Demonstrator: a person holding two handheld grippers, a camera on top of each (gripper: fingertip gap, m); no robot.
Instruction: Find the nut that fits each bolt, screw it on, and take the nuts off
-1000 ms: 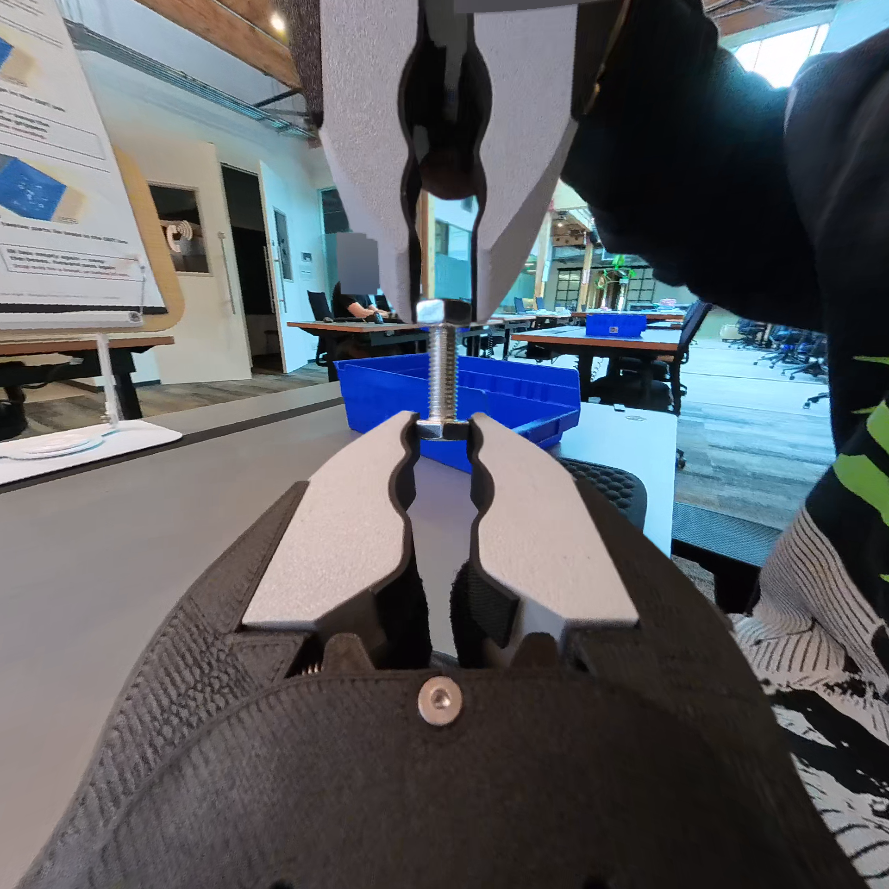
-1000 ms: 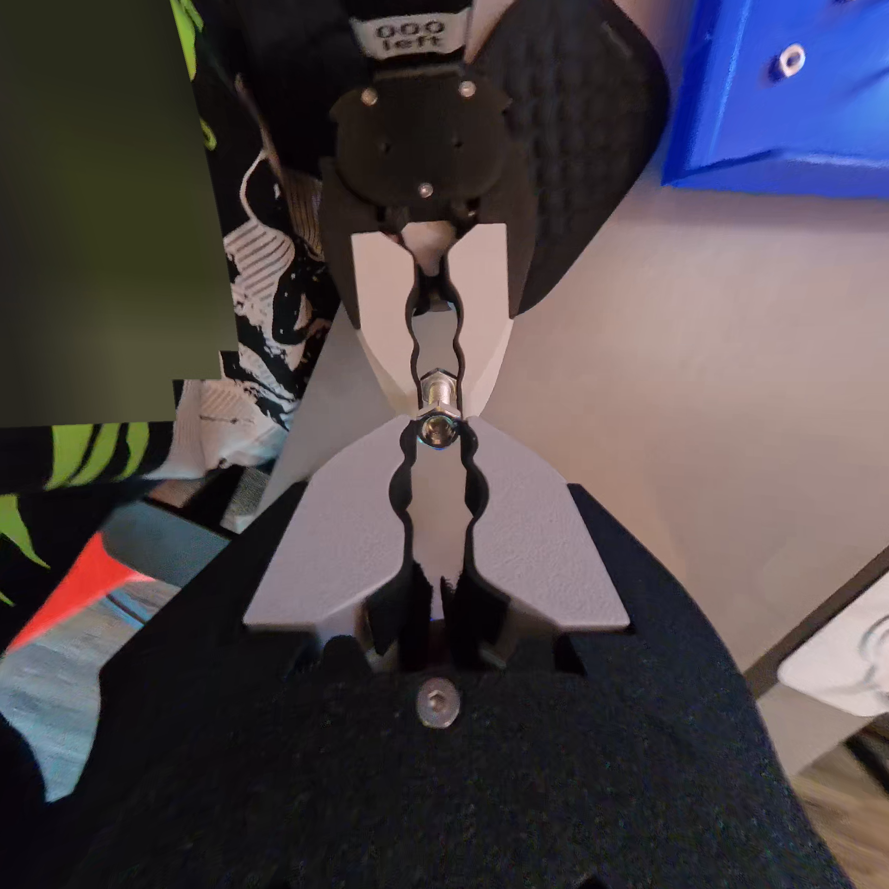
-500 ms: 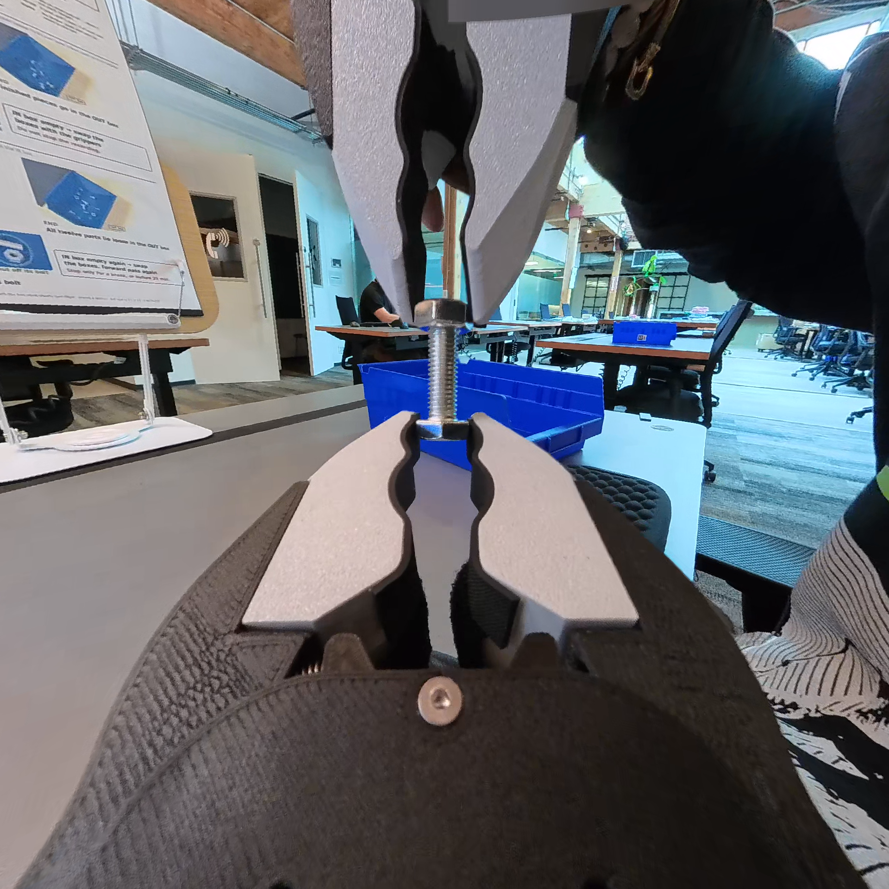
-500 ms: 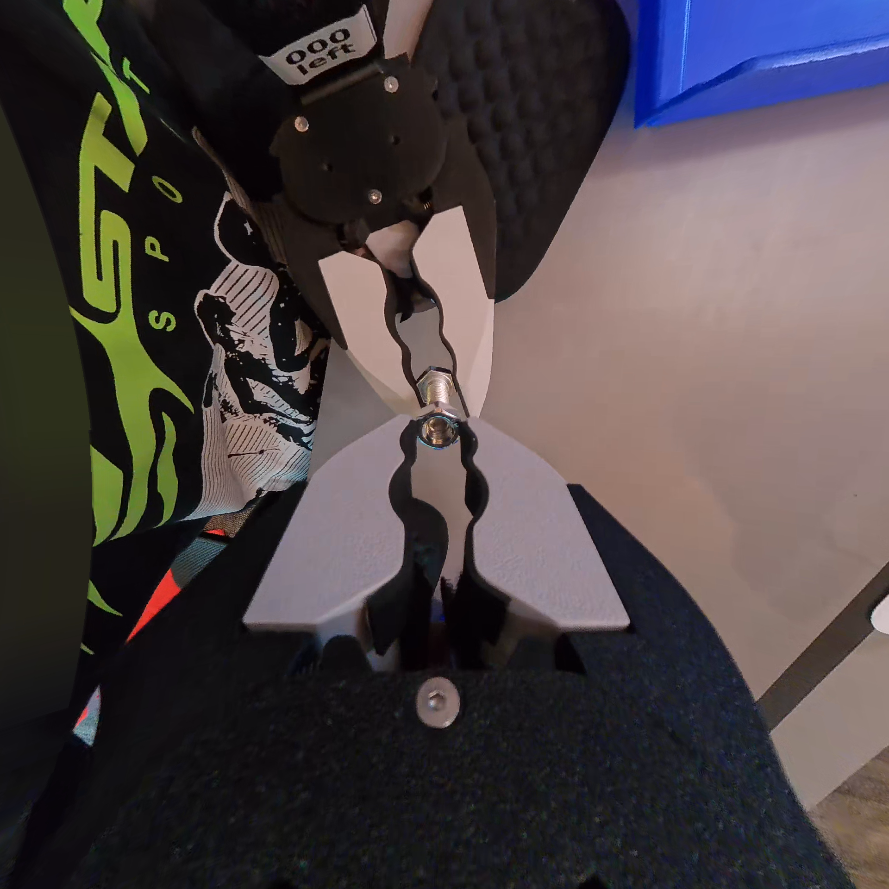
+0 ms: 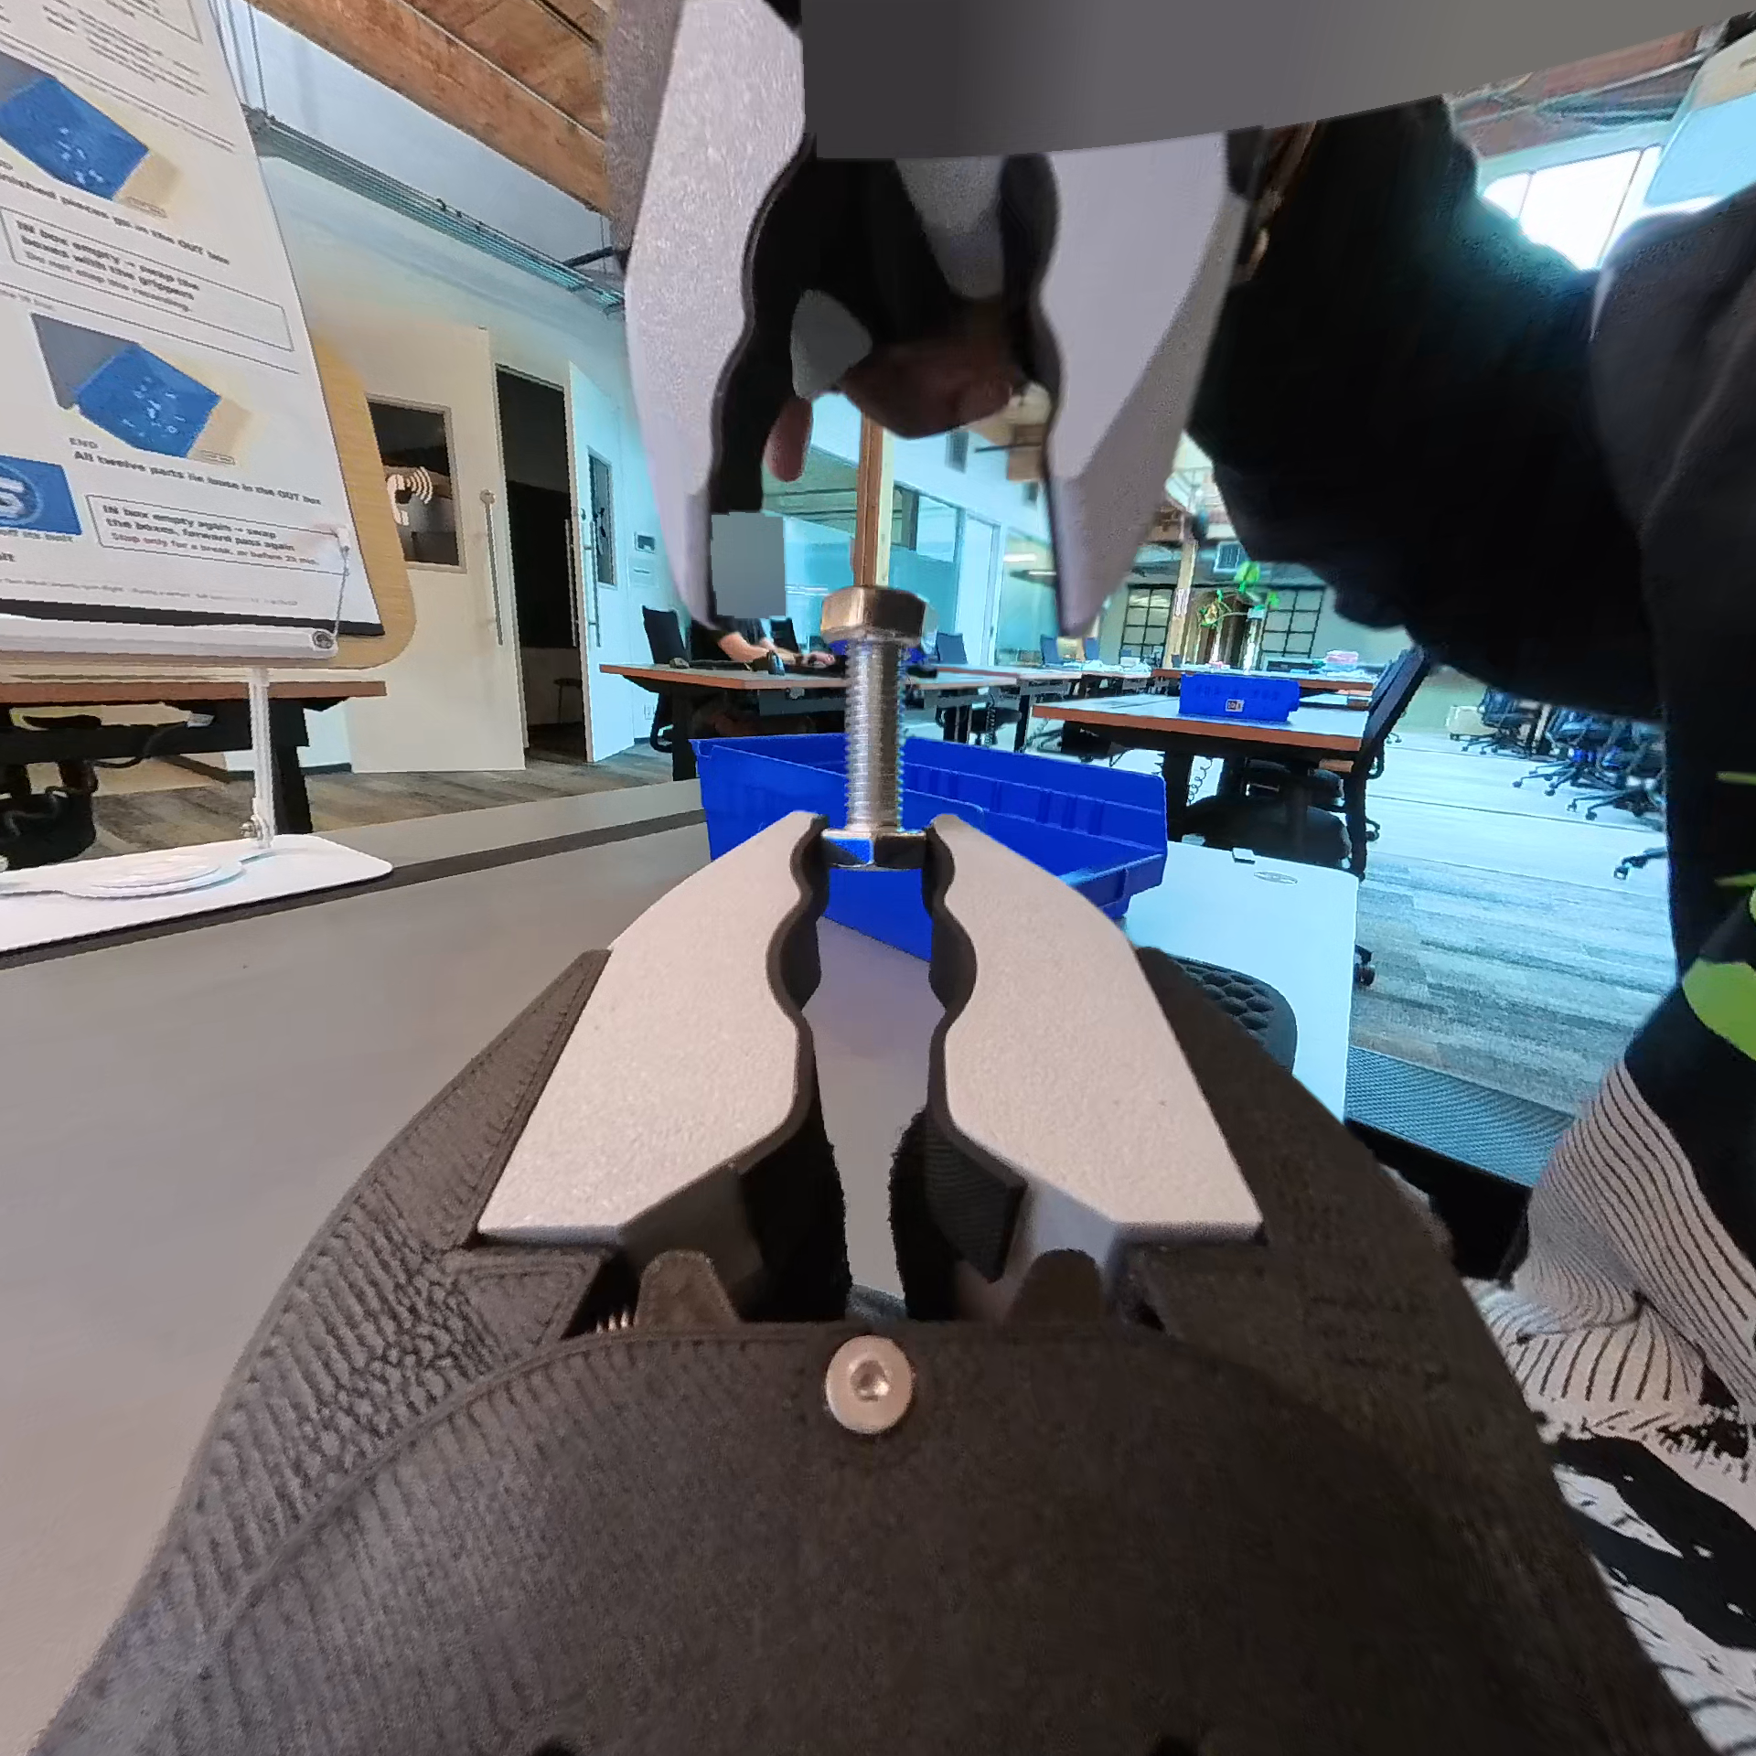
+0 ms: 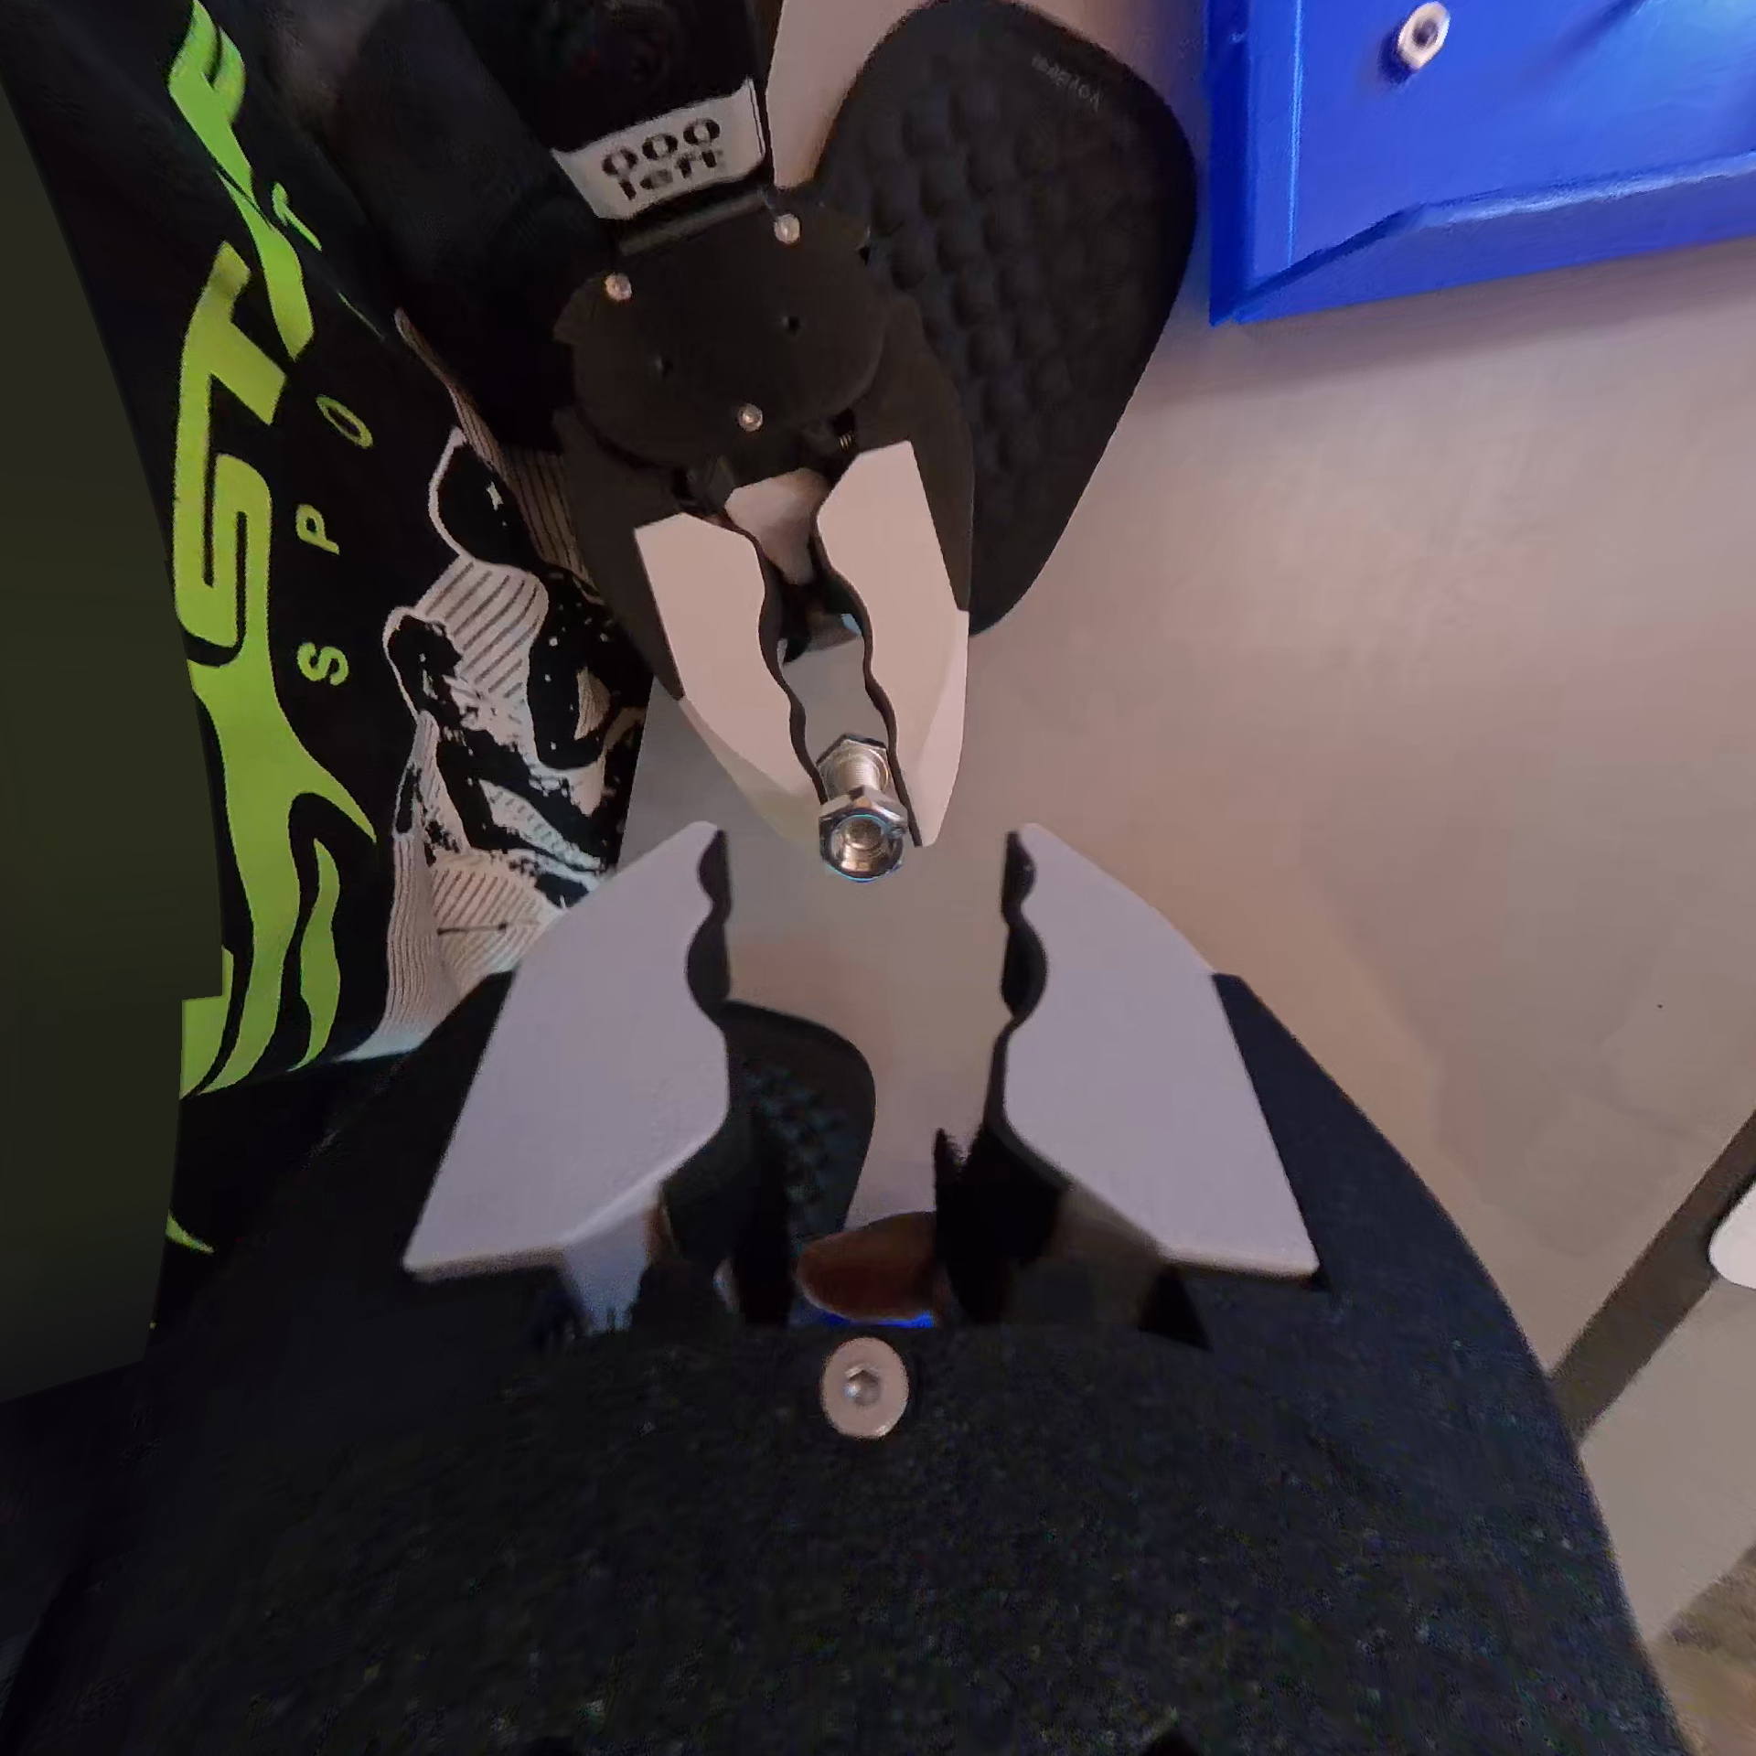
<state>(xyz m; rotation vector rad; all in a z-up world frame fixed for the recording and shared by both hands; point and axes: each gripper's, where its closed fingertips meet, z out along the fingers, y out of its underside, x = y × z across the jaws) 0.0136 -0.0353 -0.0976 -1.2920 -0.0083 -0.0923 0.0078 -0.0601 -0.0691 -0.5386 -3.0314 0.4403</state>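
Observation:
My left gripper [image 5: 872,841] is shut on the hex head of a silver bolt [image 5: 874,732] and holds it upright above the grey table [image 5: 285,1045]. A silver nut [image 5: 876,613] sits on the bolt's top end. My right gripper [image 6: 865,841] points down over it and is open. Its fingers [image 6: 608,1026] stand apart on either side of the nut [image 6: 860,836] and do not touch it. In the left wrist view the right gripper's fingers [image 5: 694,380] hang above the nut, one on each side.
A blue bin [image 5: 1036,789] stands on the table just behind the bolt; the right wrist view shows a loose nut [image 6: 1421,33] inside it. A white sign on a stand [image 5: 143,380] is at the left. The person's dark sleeve [image 5: 1473,428] is at the right. The tips of both grippers are at nearly the same place.
My right gripper was shut on the nut; its fingers have now spread wide and let go of it. The left gripper still holds the bolt in the same place.

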